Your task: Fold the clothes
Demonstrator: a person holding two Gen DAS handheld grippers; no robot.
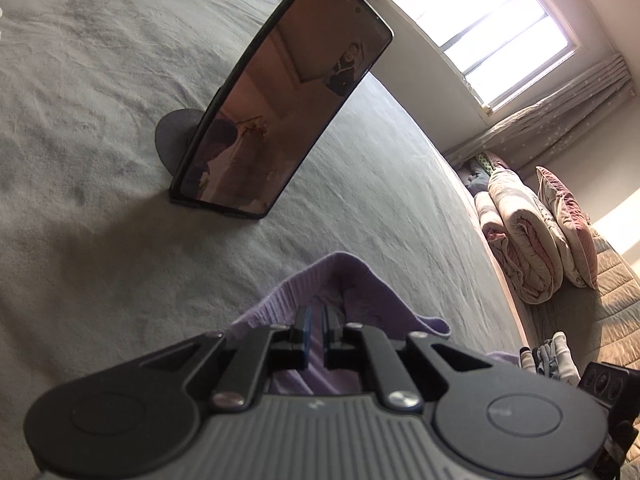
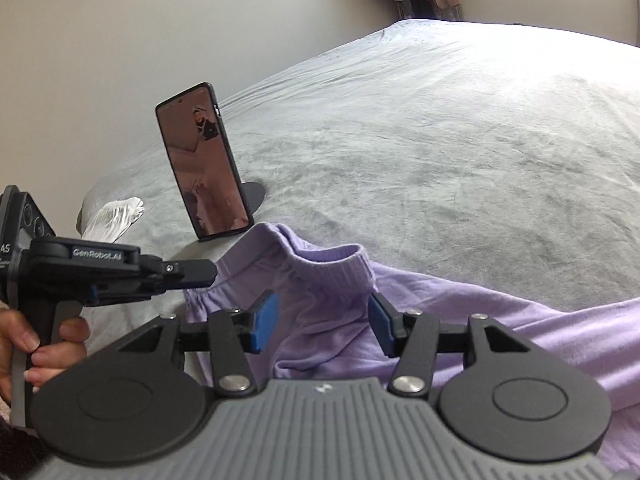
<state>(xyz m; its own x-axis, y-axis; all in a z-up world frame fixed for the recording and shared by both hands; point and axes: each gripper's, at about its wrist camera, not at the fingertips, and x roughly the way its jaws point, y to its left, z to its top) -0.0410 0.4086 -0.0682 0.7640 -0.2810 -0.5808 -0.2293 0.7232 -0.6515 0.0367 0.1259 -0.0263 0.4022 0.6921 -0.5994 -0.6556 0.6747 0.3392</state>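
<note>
A lilac sweater (image 2: pixel 328 312) lies on the grey bedspread (image 2: pixel 440 140), its ribbed collar (image 2: pixel 352 268) standing up. My left gripper (image 1: pixel 316 316) is shut on a fold of the lilac sweater (image 1: pixel 380 304) and lifts it a little. From the right wrist view the left gripper (image 2: pixel 208 274) comes in from the left, pinching the sweater's edge. My right gripper (image 2: pixel 322 320) is open, its blue pads (image 2: pixel 266 320) either side of the collar area, just above the fabric.
A phone (image 1: pixel 280 108) stands on a round stand (image 1: pixel 176 136) on the bed, close ahead; it also shows in the right wrist view (image 2: pixel 204 160). A white cloth (image 2: pixel 114 216) lies at the bed's left edge. Rolled quilts (image 1: pixel 532 232) and a window (image 1: pixel 488 28) are at right.
</note>
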